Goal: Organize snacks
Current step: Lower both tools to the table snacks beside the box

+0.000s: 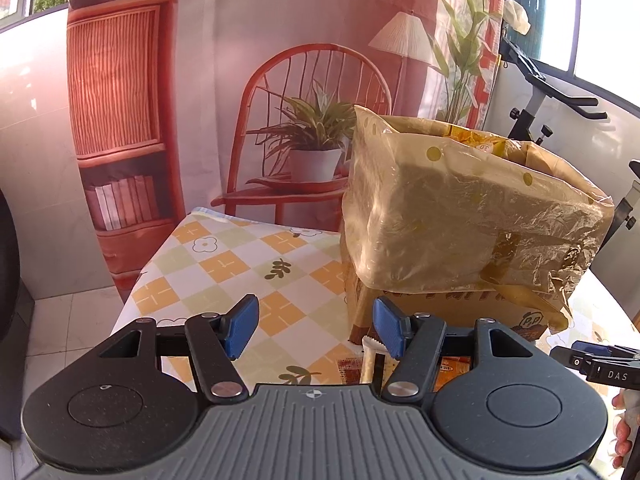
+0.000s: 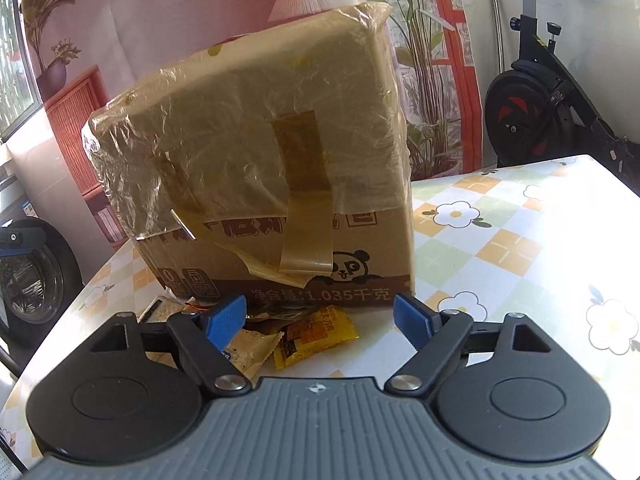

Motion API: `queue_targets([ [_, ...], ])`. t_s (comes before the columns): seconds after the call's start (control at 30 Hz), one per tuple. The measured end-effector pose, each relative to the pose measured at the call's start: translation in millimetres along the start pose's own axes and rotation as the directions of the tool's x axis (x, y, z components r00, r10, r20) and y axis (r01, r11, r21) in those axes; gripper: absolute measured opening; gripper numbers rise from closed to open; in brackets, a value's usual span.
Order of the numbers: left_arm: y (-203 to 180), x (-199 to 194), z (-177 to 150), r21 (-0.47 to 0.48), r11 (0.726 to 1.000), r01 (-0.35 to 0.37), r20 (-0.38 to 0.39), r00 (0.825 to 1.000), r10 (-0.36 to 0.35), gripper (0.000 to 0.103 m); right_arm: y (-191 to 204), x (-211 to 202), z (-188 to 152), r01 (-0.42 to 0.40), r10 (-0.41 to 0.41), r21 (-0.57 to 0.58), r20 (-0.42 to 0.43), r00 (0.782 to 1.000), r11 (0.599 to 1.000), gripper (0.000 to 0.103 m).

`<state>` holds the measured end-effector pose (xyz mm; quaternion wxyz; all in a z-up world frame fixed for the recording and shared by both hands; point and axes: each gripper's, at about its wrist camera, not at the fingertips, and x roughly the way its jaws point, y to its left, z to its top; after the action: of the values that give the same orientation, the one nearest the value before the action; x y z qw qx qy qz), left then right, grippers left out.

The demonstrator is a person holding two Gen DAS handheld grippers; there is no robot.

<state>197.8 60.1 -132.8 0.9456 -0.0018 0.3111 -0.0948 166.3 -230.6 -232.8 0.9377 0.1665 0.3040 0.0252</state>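
Both sets of fingers are hanging open right now, nothing between the pads on either side.

Left gripper (image 1: pixel 314 330) is hovering over the bench (image 1: pixel 224 264), pointing at the near left corner of the cardboard box (image 1: pixel 452 216). Right gripper (image 2: pixel 320 320) is sitting low in front of the same box's printed face, spread wide, gripping nothing.

The snacks are lying loose on the bench at the foot of the box: a yellow packet (image 2: pixel 316 338), a beige packet (image 2: pixel 250 350) touching it on the left, and a cracker-like pack (image 2: pixel 158 308) further left near the box corner. From the left wrist I'm seeing a pale stick pack (image 1: pixel 370 360) and an orange wrapper (image 1: pixel 452 368) just beyond the fingers.

The box is standing upright, with a translucent bag (image 2: pixel 240 128) lining it and folded down over the sides. I can't tell what's inside it.

Progress, as I'm reading it: early. Several packets are still outside the box, none in hand. Next step is probably closing on the yellow packet, nearest the right fingers.
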Motion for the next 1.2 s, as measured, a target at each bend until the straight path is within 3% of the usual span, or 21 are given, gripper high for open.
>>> queue_targets([
  [0.1,2,3,-3,-0.004,1.000,-0.002,0.003,1.000,0.002,0.066,-5,14,-3,0.047,-0.044,0.054,-0.067,0.997,0.997,0.061],
  [0.4,2,11,-11,-0.026,1.000,0.006,-0.008,1.000,-0.007,0.066,5,61,1,0.142,-0.144,-0.022,-0.177,0.974,0.990,0.061],
  [0.63,3,17,-25,-0.070,0.997,0.030,-0.029,0.999,-0.032,0.066,24,86,3,0.179,-0.190,-0.080,-0.170,0.967,0.981,0.074],
  [0.8,3,21,-36,-0.102,0.994,0.038,-0.045,0.998,-0.043,0.066,39,89,-10,0.204,-0.233,-0.185,-0.149,0.961,0.961,0.084],
  [1.07,-4,24,-43,-0.094,0.995,0.046,-0.061,0.997,-0.052,0.066,24,67,-27,0.212,-0.241,-0.195,-0.143,0.960,0.958,0.085],
  [1.2,-8,25,-43,-0.091,0.994,0.054,-0.061,0.996,-0.060,0.066,10,52,-38,0.253,-0.278,-0.184,-0.126,0.952,0.950,0.085],
])
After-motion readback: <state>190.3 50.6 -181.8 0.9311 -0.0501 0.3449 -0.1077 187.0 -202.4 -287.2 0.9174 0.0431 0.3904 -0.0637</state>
